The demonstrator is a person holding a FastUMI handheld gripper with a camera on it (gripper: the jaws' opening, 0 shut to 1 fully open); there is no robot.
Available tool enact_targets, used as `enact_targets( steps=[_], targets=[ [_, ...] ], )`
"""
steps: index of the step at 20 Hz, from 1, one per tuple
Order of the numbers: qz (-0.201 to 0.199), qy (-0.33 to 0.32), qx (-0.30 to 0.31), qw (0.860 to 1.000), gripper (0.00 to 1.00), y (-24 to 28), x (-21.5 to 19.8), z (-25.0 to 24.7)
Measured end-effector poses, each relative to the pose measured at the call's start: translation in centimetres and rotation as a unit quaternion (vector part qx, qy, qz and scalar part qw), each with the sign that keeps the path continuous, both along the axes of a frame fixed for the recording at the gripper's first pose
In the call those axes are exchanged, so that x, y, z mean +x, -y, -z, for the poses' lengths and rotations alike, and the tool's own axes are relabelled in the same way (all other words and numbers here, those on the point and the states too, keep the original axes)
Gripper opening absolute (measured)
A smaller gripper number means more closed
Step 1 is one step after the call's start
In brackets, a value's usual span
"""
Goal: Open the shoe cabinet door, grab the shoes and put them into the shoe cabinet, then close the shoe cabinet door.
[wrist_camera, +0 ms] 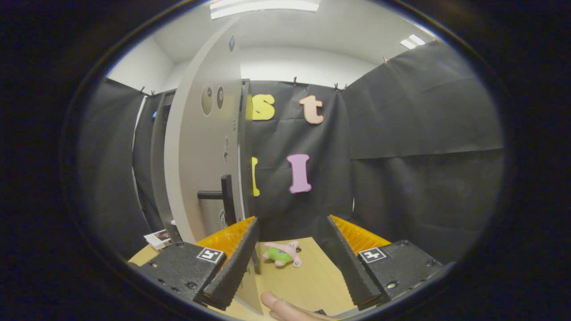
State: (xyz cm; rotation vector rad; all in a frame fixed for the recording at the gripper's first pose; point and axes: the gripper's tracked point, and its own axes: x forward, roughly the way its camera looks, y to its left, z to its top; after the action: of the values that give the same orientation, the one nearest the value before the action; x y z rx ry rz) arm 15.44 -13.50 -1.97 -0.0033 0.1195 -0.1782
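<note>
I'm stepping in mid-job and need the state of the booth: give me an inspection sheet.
Surface: tan floor board, mostly bare.
Job's things: cabinet door swung open, its dark handle ahead of the tongs; shoes: nothing seen.
Clutter: small pink and green plush toy between the fingers; printed paper beside the cabinet.
Grippers: tongs open, holding nothing; a finger below.
Cables: nothing seen.
Surroundings: black cloth wall, ceiling light.

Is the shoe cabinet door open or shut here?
Open: the cabinet door stands swung out edge-on, handle visible, beside the open tool.
</note>
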Motion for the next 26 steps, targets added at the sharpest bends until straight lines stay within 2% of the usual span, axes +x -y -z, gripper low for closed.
enact_targets(
  steps=[10, 12, 16, 18, 26],
  targets=[
    [0.05, 0.0, -0.017, 0.999, 0.91, -2.0, -0.7, -0.4],
    [0.043, -0.001, -0.013, 0.999, 0.91, -3.0, -0.8, -0.3],
    [0.001, -0.013, 0.017, 1.0, 0.91, -6.2, -0.8, 0.3],
    [-0.017, -0.023, 0.012, 1.0, 0.91, -7.8, -0.7, 0.2],
    [-0.027, -0.021, -0.007, 0.999, 0.91, -12.9, -0.2, 0.2]
  ],
)
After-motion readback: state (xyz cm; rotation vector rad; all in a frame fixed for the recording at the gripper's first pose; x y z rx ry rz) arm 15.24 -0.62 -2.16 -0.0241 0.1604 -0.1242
